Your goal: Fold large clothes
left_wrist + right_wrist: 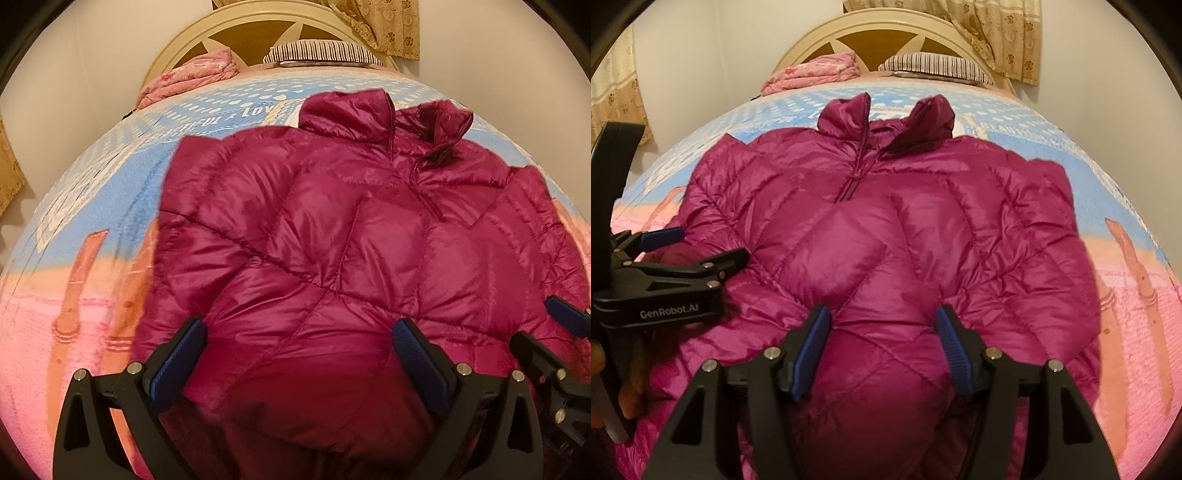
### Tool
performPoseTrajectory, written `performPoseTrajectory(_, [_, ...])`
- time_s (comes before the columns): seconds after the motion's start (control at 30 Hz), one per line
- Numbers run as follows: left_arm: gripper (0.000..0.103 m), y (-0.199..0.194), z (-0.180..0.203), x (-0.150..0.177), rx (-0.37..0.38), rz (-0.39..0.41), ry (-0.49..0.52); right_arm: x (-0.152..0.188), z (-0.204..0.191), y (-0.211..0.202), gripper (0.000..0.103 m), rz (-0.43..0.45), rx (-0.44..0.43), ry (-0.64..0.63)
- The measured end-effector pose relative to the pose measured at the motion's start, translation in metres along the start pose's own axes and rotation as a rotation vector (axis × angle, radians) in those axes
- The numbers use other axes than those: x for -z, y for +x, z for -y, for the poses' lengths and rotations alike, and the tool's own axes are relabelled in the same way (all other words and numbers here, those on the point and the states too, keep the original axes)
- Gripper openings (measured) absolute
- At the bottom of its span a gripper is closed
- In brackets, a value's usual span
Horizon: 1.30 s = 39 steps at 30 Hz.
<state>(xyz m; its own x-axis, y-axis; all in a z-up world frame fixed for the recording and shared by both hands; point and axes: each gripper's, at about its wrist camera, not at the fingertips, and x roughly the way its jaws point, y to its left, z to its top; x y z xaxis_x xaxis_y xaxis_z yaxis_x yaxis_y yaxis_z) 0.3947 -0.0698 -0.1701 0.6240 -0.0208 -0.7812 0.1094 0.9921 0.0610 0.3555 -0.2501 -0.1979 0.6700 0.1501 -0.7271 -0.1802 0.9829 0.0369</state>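
Jacket hem bulges between the right tool's spread pads.

Bed fills both views, cover blue with white dots toward the top, pink-orange lower down. Magenta puffer jacket lies spread front-up across its middle, collar toward the headboard. Folded pink blanket upper left, striped pillow upper centre.

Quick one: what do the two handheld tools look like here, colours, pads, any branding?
Both match: matte black angular frames with triangular cutouts and silver screw heads, fingers lined with ribbed blue pads. Left tool carries white "GenRobot.AI" lettering on its side. Right tool shows no marking. No cables or sleeves visible.
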Motion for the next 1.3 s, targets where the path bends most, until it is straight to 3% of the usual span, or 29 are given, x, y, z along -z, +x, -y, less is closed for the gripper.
performPoseTrajectory(0.1, [0.102, -0.032, -0.011, -0.020, 0.035, 0.093, -0.002, -0.014, 0.011, -0.025, 0.066, 0.064, -0.017, 0.014])
performPoseTrajectory(0.17, [0.102, -0.041, -0.017, -0.041, 0.048, 0.122, 0.002, -0.032, 0.022, -0.033, 0.074, 0.090, -0.002, 0.029])
performPoseTrajectory(0.23, [0.102, -0.030, -0.021, -0.060, 0.076, 0.097, 0.003, -0.046, 0.029, -0.025, 0.074, 0.082, 0.008, 0.038])
performPoseTrajectory(0.33, [0.102, 0.014, -0.031, -0.075, 0.020, 0.036, -0.020, -0.056, 0.032, 0.002, 0.074, 0.029, 0.007, 0.047])
performPoseTrajectory(0.4, [0.102, 0.045, -0.035, -0.072, -0.013, -0.034, -0.016, -0.054, 0.029, 0.020, 0.074, -0.012, -0.003, 0.042])
performPoseTrajectory(0.47, [0.102, 0.065, -0.037, -0.064, -0.002, -0.072, -0.020, -0.049, 0.026, 0.033, 0.073, -0.040, 0.001, 0.026])
performPoseTrajectory(0.77, [0.102, 0.071, -0.038, -0.052, 0.009, -0.025, -0.049, -0.035, 0.018, 0.048, 0.081, -0.037, 0.028, -0.001])
performPoseTrajectory(1.07, [0.102, 0.068, -0.036, -0.051, -0.001, -0.022, -0.044, -0.034, 0.016, 0.050, 0.083, -0.044, 0.034, 0.005])
performPoseTrajectory(1.17, [0.102, 0.052, -0.038, -0.060, -0.038, -0.054, -0.037, -0.038, 0.020, 0.051, 0.083, -0.061, 0.015, 0.006])
performPoseTrajectory(1.23, [0.102, 0.021, -0.037, -0.072, -0.032, 0.014, -0.012, -0.047, 0.026, 0.040, 0.083, -0.082, -0.025, -0.008])
performPoseTrajectory(1.3, [0.102, 0.002, -0.036, -0.085, -0.009, 0.048, 0.013, -0.059, 0.035, 0.026, 0.083, -0.041, -0.036, -0.014])
